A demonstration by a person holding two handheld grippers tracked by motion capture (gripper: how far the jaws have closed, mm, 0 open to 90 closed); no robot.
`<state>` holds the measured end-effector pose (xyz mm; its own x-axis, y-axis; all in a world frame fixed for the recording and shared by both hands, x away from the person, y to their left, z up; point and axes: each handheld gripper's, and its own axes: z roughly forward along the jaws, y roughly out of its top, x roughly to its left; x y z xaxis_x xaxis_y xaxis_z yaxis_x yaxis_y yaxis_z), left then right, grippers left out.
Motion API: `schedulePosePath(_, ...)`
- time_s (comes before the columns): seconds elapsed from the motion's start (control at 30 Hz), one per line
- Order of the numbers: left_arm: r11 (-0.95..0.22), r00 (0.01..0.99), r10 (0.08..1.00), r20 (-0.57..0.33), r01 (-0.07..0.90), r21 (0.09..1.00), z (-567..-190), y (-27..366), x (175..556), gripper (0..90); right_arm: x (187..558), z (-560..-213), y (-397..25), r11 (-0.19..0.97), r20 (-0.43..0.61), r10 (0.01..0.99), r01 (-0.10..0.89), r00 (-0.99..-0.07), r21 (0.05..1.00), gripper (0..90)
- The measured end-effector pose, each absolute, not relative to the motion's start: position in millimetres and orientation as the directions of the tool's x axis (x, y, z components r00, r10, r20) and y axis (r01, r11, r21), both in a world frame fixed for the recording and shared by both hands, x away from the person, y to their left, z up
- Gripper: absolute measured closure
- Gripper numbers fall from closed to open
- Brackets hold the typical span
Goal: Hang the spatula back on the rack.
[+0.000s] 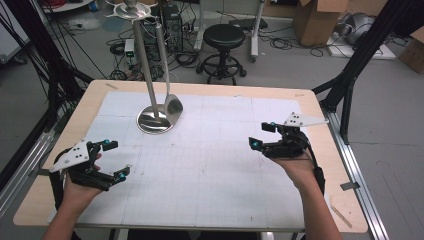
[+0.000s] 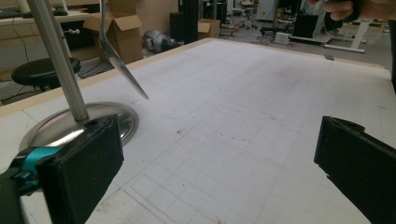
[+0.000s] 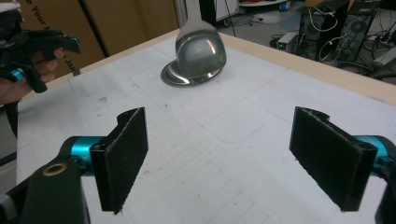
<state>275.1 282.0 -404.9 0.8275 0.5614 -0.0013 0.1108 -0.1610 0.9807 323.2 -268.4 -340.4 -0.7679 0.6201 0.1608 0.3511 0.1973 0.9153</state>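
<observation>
Wooden-edged table point(image 1: 320, 115) carried a white gridded mat point(image 1: 210, 170) over most of its top. Left gripper point(image 1: 112, 160) sat at the near left, held in the person's left hand point(image 1: 75, 192), grey three-cornered plate on top, jaws spread wide apart, nothing between them. In the left gripper view both black pads framed bare mat, left pad low left, right pad low right, gap wide.

Right gripper point(image 1: 262, 135) was at the right side of the mat, mid-depth, held in the right hand point(image 1: 297, 167), grey plate pointing right. Jaws also wide apart and empty; in the right gripper view its fingers point(image 3: 123, 156) stood well apart over the mat.

A metal stand was at the far left-centre of the mat: round shiny base point(image 1: 155, 121) flat on the mat, slim metal pole point(image 1: 146, 65) rising from it, with a hanger piece at the top. A large metal spoon or ladle point(image 1: 172, 107) hung beside the pole, long handle up, bowl down, just over the right edge of the base; could not tell if the bowl touched it. The utensil was well apart from both grippers.

Beyond the table: black stool point(image 1: 223, 37), cardboard boxes point(image 1: 320, 20), cables on the floor. The left gripper also showed at the upper left of the right gripper view.
</observation>
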Motion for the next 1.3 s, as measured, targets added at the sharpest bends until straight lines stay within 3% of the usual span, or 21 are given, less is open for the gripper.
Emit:
schedulePosePath(0.5,-0.167,0.826,0.564,-0.004,0.120,0.979,-408,283,274,1.7,303,-387,-269,0.147,0.218,0.568,0.358,-0.794,0.922,14.2)
schedulePosePath(1.3,-0.170,0.830,0.558,-0.005,0.120,0.978,-408,282,275,1.7,297,-394,-281,0.138,0.226,0.604,0.380,-0.764,0.915,11.5)
